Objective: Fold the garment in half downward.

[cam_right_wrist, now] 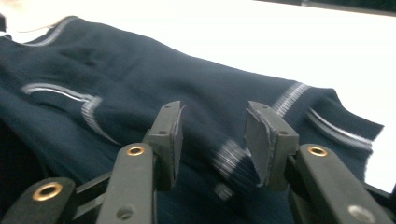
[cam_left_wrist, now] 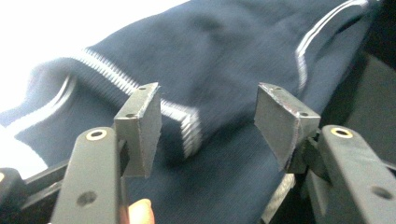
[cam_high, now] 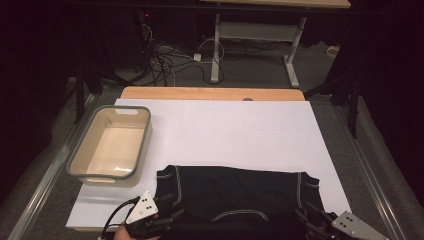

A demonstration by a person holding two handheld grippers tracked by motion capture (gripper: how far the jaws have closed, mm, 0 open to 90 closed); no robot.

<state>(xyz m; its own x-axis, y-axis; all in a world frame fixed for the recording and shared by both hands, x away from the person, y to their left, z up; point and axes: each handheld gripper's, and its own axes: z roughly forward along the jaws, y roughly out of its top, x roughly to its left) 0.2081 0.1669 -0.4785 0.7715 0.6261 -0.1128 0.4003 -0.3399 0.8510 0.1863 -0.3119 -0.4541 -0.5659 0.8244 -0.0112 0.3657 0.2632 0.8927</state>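
Releasing vest [cam_high: 235, 192] lower centre | left tool [cam_left_wrist: 208, 123], right tool [cam_right_wrist: 212, 140] half-open, gripping nothing | back off level, avoid snagging hem

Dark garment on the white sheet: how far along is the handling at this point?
Done: the dark garment lies folded across the white sheet's near edge. In hand: nothing; the left gripper and right gripper have open jaws just above the fabric. Left: likely more folding; the bin is empty.

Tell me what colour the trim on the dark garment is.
White trim on the navy garment, clearest in the left gripper view.
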